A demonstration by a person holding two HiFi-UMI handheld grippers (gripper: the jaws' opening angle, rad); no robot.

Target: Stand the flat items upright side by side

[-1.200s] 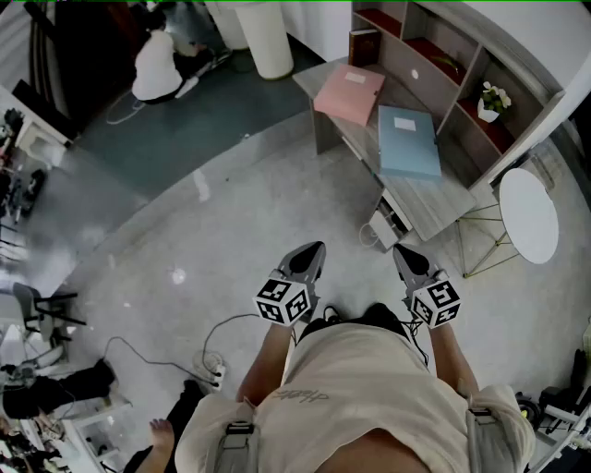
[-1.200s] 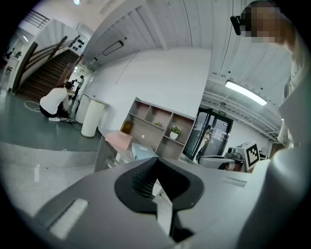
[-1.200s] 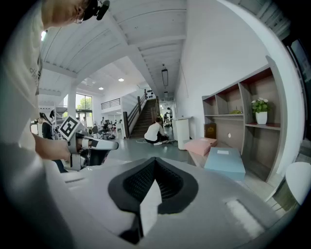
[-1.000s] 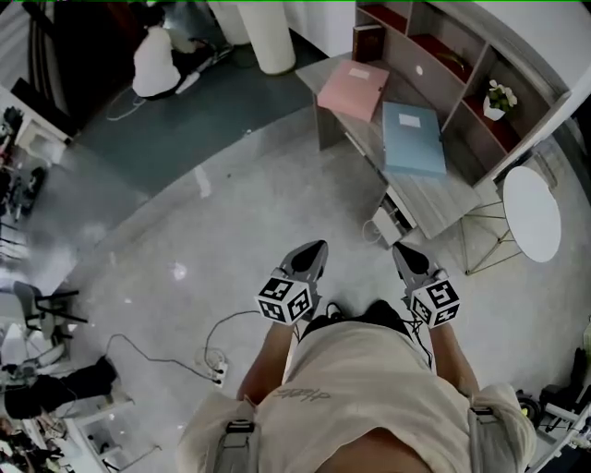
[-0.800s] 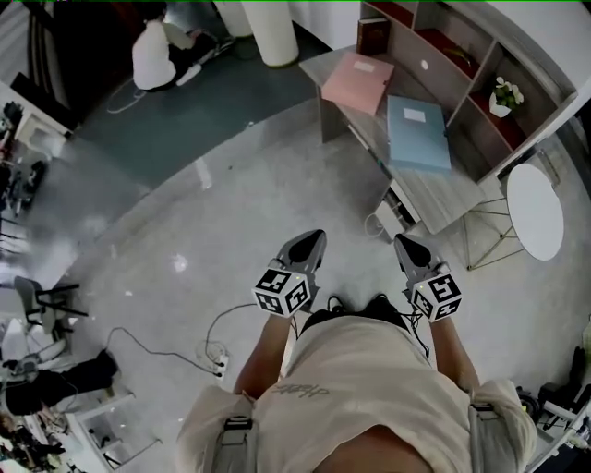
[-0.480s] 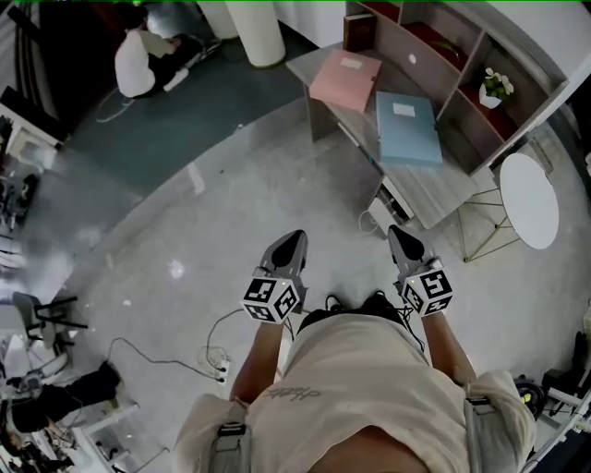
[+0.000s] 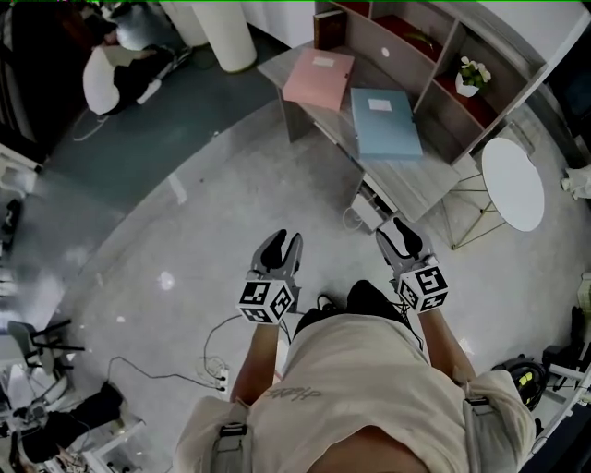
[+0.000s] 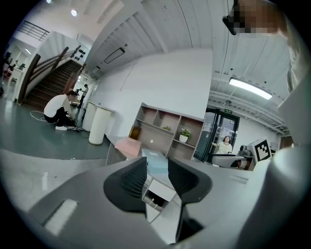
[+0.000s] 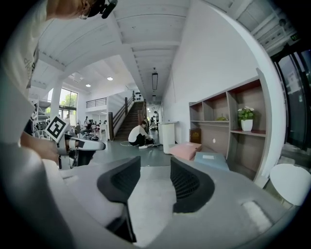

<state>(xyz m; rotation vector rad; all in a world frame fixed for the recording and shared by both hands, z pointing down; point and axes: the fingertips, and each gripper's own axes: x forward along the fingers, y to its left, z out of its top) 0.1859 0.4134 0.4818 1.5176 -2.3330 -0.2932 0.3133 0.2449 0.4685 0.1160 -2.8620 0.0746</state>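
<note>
A pink folder [image 7: 319,78] and a light blue folder [image 7: 385,122] lie flat side by side on a grey desk [image 7: 406,180], far ahead of me. In the left gripper view the pink folder [image 8: 127,145] and the blue folder [image 8: 156,159] show beyond the jaws. The right gripper view has the pink folder [image 9: 186,150] and blue folder [image 9: 211,159] too. My left gripper [image 7: 280,249] and right gripper [image 7: 399,236] hang over the floor, well short of the desk. Both sets of jaws are opening, with nothing between them.
A shelf unit [image 7: 434,51] backs the desk, with a brown book [image 7: 325,26] and a potted plant [image 7: 473,72]. A round white table [image 7: 512,183] stands right of the desk. A white column [image 7: 222,32], a crouching person [image 7: 115,69] and a floor cable [image 7: 217,369] lie left.
Both grippers' jaws have parted from shut. The desk with the folders has slid left and a little nearer in the head view. Both grippers now sit lower and further left.
</note>
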